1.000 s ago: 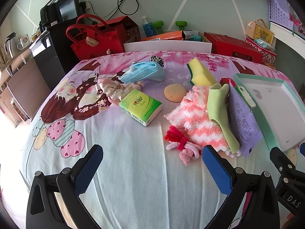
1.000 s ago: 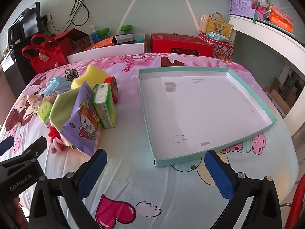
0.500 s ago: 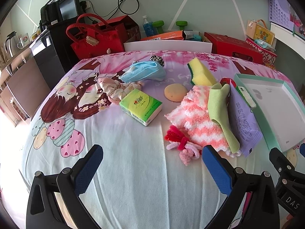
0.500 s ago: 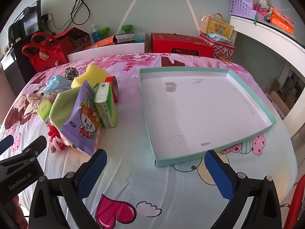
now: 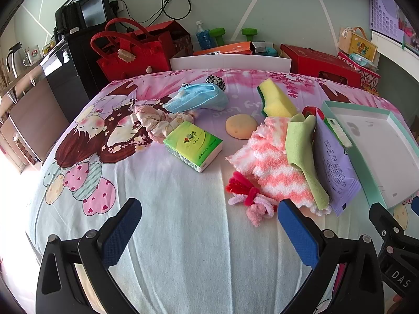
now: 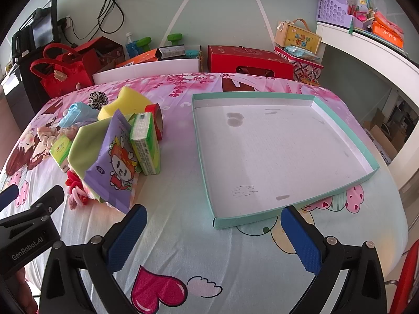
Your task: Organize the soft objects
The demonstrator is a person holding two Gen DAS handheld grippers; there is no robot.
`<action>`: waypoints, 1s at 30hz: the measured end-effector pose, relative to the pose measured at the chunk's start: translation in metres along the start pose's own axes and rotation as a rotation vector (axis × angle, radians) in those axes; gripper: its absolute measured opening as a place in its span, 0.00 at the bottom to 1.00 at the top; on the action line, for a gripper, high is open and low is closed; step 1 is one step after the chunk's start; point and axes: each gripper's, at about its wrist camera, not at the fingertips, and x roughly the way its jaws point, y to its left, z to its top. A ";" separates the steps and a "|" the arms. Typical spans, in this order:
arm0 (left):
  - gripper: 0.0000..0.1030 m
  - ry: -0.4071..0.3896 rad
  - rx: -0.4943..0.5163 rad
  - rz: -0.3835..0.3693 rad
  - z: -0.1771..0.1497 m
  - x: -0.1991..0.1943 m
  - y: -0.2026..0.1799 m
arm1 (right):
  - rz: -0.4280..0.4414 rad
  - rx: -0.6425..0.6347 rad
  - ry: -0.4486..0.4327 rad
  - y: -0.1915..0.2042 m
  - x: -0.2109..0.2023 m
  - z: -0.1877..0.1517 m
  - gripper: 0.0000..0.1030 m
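Observation:
Soft objects lie in a heap on the cartoon-print cloth: a pink-and-white fuzzy cloth (image 5: 272, 164), a green cloth (image 5: 303, 154), a yellow sponge (image 5: 275, 99), a blue face mask (image 5: 199, 99), a round beige puff (image 5: 241, 129), red and pink hair ties (image 5: 248, 196), a floral scrunchie (image 5: 159, 123), a green tissue pack (image 5: 193, 145) and a purple packet (image 6: 115, 157). An empty teal-rimmed tray (image 6: 264, 218) sits to the right. My left gripper (image 5: 209, 225) is open and empty, before the hair ties. My right gripper (image 6: 213, 233) is open and empty at the tray's near edge.
A second green tissue pack (image 6: 145, 141) and a red tape roll (image 6: 157, 120) stand between heap and tray. Red bags (image 5: 131, 52), boxes (image 6: 248, 61) and a white board (image 5: 230, 62) line the table's far edge. The left gripper's body (image 6: 28, 233) shows at the right view's lower left.

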 end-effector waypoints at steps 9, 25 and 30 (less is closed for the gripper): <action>1.00 0.007 -0.037 -0.094 0.000 0.001 0.009 | 0.007 0.001 -0.013 0.001 -0.002 0.001 1.00; 1.00 0.086 -0.178 -0.185 0.011 0.027 0.061 | 0.280 -0.080 0.006 0.044 0.003 0.019 0.82; 0.99 0.110 -0.218 -0.220 0.012 0.033 0.070 | 0.307 -0.090 -0.017 0.048 -0.006 0.020 0.81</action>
